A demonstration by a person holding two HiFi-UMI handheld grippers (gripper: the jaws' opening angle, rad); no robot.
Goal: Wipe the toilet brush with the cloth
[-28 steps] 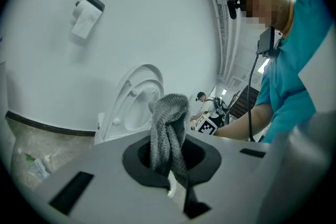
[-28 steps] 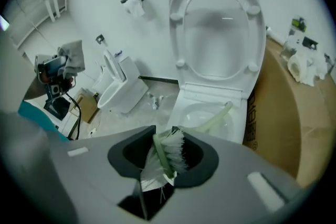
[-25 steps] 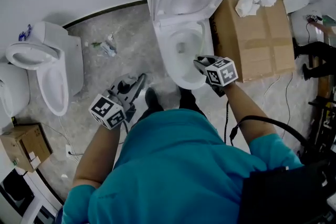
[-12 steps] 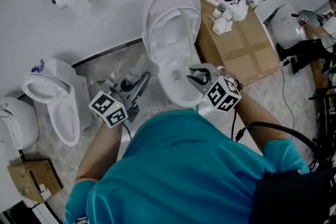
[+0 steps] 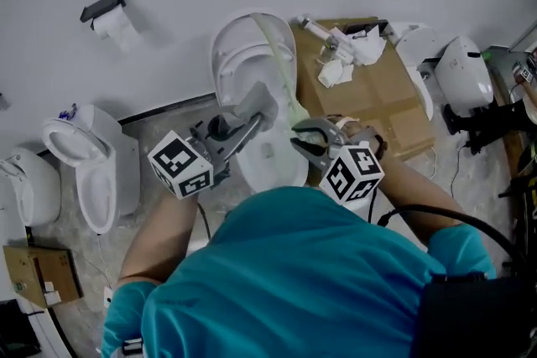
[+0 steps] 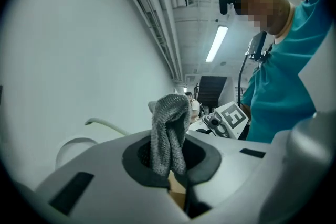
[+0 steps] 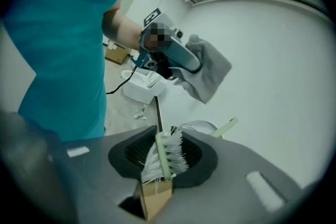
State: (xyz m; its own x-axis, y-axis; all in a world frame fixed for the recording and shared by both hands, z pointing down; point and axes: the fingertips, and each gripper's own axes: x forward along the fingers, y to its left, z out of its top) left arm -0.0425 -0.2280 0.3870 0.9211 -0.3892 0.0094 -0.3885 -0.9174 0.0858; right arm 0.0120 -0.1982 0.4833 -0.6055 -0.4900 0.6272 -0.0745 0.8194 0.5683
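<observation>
Left tool (image 5: 248,127), right tool (image 5: 304,139): jaws clamped.

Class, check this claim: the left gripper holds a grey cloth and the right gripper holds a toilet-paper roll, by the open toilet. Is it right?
One slip: the right gripper holds the toilet brush by its white bristle end, not a paper roll, as the right gripper view shows. The left gripper does hold the grey cloth, by the open toilet.

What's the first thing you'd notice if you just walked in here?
A person in a teal shirt stands over a white toilet, a gripper in each hand. The left gripper pinches a grey cloth; the right gripper clamps a pale green toilet brush beside it.
</observation>
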